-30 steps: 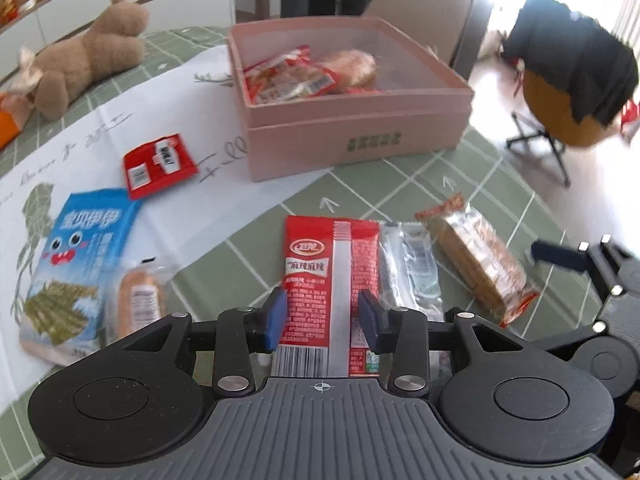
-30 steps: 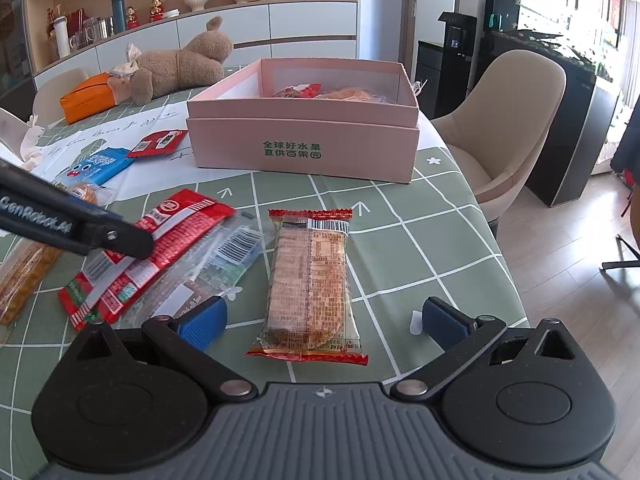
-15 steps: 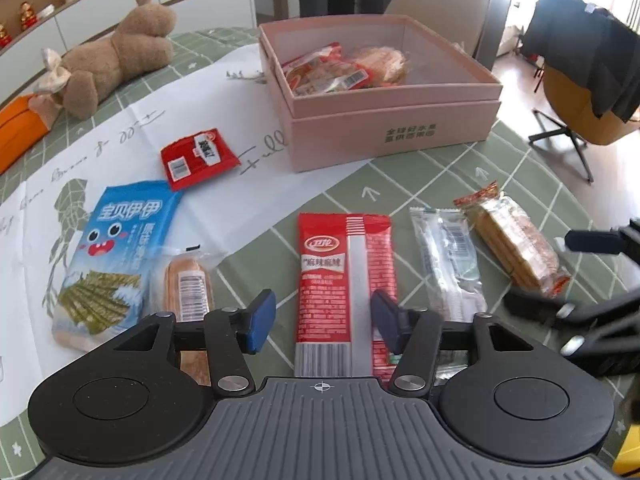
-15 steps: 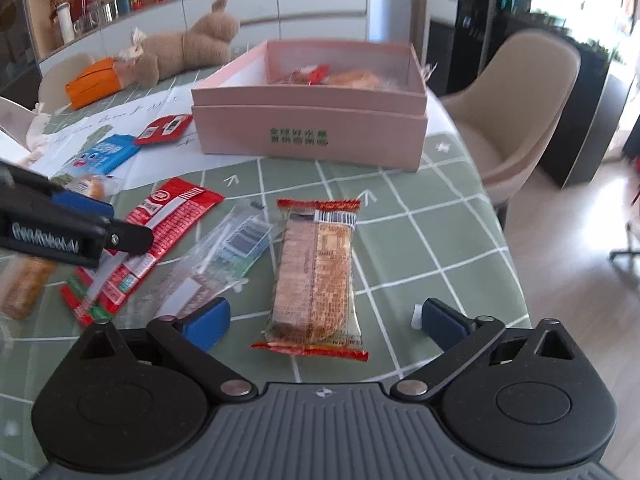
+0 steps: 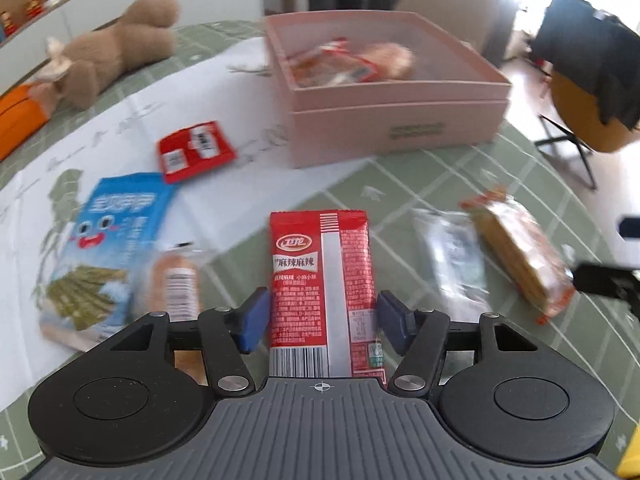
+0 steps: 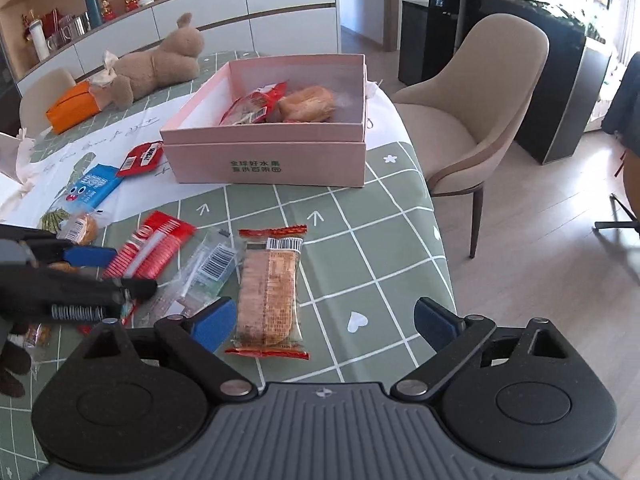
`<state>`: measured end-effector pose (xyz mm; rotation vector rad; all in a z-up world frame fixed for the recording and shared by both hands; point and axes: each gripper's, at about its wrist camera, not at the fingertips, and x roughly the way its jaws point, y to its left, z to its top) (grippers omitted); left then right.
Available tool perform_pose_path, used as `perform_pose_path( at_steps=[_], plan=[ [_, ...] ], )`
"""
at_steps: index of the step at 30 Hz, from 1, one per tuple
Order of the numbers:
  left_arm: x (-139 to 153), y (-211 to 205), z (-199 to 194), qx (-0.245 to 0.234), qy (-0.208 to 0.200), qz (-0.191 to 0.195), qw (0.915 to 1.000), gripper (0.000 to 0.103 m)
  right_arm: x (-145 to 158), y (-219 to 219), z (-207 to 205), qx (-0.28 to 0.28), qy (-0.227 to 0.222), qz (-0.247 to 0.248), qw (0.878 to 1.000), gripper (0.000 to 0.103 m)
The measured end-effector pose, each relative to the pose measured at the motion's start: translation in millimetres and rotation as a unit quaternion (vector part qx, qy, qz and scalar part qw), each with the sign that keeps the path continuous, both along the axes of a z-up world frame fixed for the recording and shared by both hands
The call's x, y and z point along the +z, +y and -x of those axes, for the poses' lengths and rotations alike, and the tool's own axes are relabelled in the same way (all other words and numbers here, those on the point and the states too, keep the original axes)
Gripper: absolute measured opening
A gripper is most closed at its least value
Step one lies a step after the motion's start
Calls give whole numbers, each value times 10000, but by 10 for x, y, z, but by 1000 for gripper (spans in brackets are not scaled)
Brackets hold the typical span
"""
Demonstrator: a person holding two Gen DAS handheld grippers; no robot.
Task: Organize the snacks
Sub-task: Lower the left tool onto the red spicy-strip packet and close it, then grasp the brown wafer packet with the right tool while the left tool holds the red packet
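My left gripper (image 5: pixel 322 320) is open, its blue pads on either side of a long red spicy-snack packet (image 5: pixel 324 276) that lies flat on the table; contact is unclear. That packet shows in the right wrist view (image 6: pixel 154 248) too, with the left gripper (image 6: pixel 108 270) over it. My right gripper (image 6: pixel 322 320) is wide open and empty above an orange cracker pack (image 6: pixel 270 292). The pink box (image 6: pixel 272 156) holds a red packet and a bun.
A clear wrapper (image 6: pixel 204 272) lies between the red packet and the crackers. A blue seaweed bag (image 5: pixel 108 240), a small bun pack (image 5: pixel 174 280) and a red sachet (image 5: pixel 192 150) lie left. A plush toy (image 6: pixel 156 68) and an orange pouch (image 6: pixel 72 106) lie behind. The table edge (image 6: pixel 436 240) is at right.
My left gripper opened wider and came in around the red packet. My right gripper rose and drew back, staying wide open.
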<state>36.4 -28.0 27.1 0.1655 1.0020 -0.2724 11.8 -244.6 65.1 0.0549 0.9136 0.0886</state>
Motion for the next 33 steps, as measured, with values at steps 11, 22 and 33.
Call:
perform_pose_path(
  at_steps=[11, 22, 33],
  plan=[
    [64, 177, 388, 316, 316, 80, 9990, 55, -12, 279, -114, 436, 126, 59, 9990, 96],
    [92, 326, 578, 699, 486, 380, 9956, 56, 4, 660, -247, 931, 487, -285, 9941, 62],
    [83, 262, 603, 708, 406, 234, 9964, 58, -21, 926, -523, 931, 272, -57, 9953, 51]
  ],
)
